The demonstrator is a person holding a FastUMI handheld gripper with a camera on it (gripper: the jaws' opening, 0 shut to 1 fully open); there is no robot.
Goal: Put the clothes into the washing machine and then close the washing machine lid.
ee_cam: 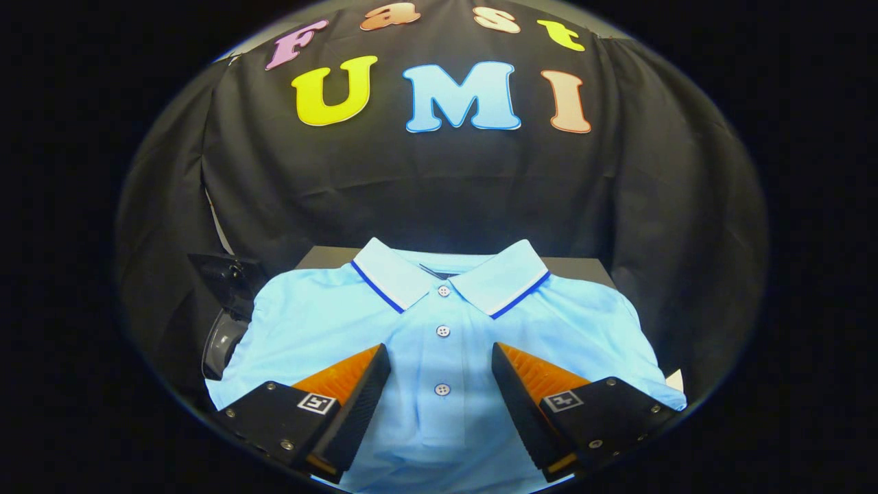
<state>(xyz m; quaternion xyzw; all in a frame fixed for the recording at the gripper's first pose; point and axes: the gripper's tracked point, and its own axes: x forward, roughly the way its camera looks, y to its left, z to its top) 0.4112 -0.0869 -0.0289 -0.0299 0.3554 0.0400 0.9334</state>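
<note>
- Currently, the booth's black cloth wall (439, 185) hangs in folds well beyond the jaws and backs everything else.
- A light blue polo shirt (322, 329) lies flat, front up, spread under and ahead of the jaws; it is the largest item. Its lower part runs between and beneath both fingers.
- The shirt rests on a dark bench (583, 269); only the far edge and corners of that surface show past the shoulders.
- The gripper (441, 357) is held above the shirt's lower front, jaws wide apart, nothing between them but the cloth below. Whether the fingertips touch the fabric cannot be told.
- A dark grey and black rounded object (223, 322) sits beside the shirt's sleeve, outboard of the left finger; what it is cannot be told.
- The collar (449, 274) is paler, with a dark blue stripe along each edge, lying open and flat beyond the jaws.
- A small pale corner (675, 379) shows by the sleeve hem, outside the right finger.
- Three buttons (443, 331) run down the placket, centred on the gap between the fingers; the nearest lies just between the fingertips.
</note>
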